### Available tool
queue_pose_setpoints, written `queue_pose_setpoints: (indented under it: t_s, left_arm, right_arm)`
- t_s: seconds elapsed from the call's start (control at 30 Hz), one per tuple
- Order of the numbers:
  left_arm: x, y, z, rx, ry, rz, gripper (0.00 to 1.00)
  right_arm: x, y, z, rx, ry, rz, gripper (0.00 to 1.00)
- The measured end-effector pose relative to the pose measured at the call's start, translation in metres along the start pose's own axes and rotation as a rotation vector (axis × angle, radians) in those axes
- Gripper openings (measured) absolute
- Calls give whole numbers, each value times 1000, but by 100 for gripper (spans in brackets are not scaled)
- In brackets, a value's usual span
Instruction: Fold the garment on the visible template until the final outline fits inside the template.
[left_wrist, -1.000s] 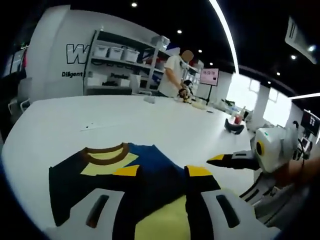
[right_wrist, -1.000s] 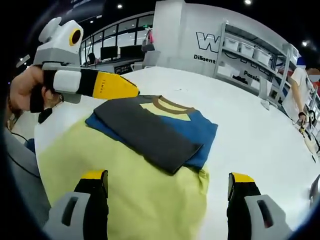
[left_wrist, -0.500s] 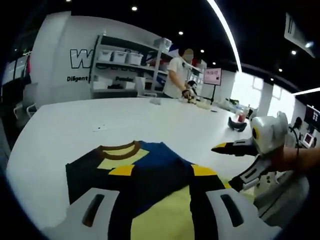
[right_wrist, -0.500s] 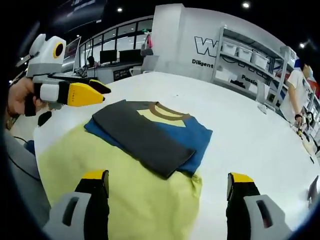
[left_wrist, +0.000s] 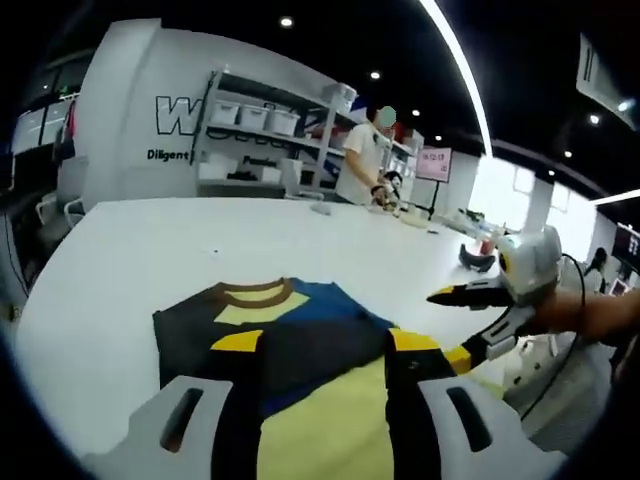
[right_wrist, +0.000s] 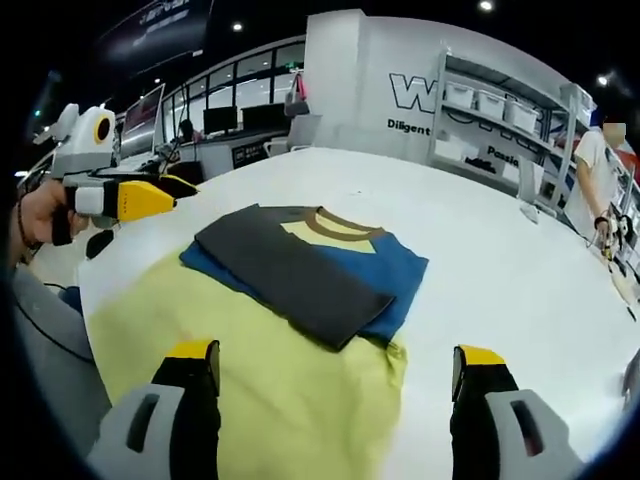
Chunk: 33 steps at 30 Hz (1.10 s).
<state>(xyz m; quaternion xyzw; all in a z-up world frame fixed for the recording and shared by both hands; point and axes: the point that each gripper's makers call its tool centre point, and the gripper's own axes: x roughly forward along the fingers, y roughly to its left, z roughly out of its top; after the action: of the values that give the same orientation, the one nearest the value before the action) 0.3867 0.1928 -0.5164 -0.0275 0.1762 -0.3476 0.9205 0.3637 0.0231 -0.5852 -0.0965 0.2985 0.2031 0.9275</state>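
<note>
the folded shirt (right_wrist: 310, 270) is laid on the yellow template (right_wrist: 270, 390) on the white desk (right_wrist: 500, 260). the left claw (left_wrist: 315, 345) and right claw (right_wrist: 335, 360) are held wide open with nothing in them.

The yellow template (right_wrist: 250, 370) runs off the right gripper view's lower edge — the folded garment (right_wrist: 310, 270) covers its far part. Lettering on the back wall (left_wrist: 185, 120) is cut short by shelving.
</note>
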Motion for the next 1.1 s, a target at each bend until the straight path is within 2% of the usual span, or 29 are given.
queue_pose_setpoints:
  t_s: [0.17, 0.2, 0.23, 0.3, 0.33, 0.47, 0.7, 0.77, 0.9, 1.07, 1.1]
  left_arm:
    - [-13, 8, -6, -21, 15, 20, 40]
    - [-18, 14, -4, -25, -13, 56, 38]
    - [-22, 15, -4, -25, -16, 51, 36]
    - [-29, 19, -6, -47, -13, 61, 38]
    - [-34, 21, -8, -49, -11, 70, 40]
    - [-47, 25, -15, -38, 3, 82, 39]
    - [-64, 25, -32, -19, 65, 79, 40]
    - [-70, 31, -34, 4, 76, 106, 37]
    - [-79, 35, -36, 21, 93, 112, 38]
    - [-86, 34, -41, 41, 118, 104, 39]
    - [-86, 33, -43, 46, 123, 98, 38]
  right_arm:
    - [-3, 4, -6, -27, 27, 22, 97]
    - [-4, 6, -6, -27, 23, 32, 96]
    - [-5, 7, -7, -24, 25, 41, 96]
    - [-6, 10, -9, -6, 20, 68, 96]
    - [-7, 13, -5, -10, -15, 94, 96]
    - [-9, 13, -11, -32, 12, 105, 93]
    - [-17, 18, -13, -46, 4, 135, 93]
    - [-21, 19, -18, -33, 14, 152, 93]
    - [-26, 17, -30, -50, 45, 158, 91]
    - [-29, 18, -32, -52, 51, 169, 88]
    - [-34, 24, -32, -79, 37, 202, 87]
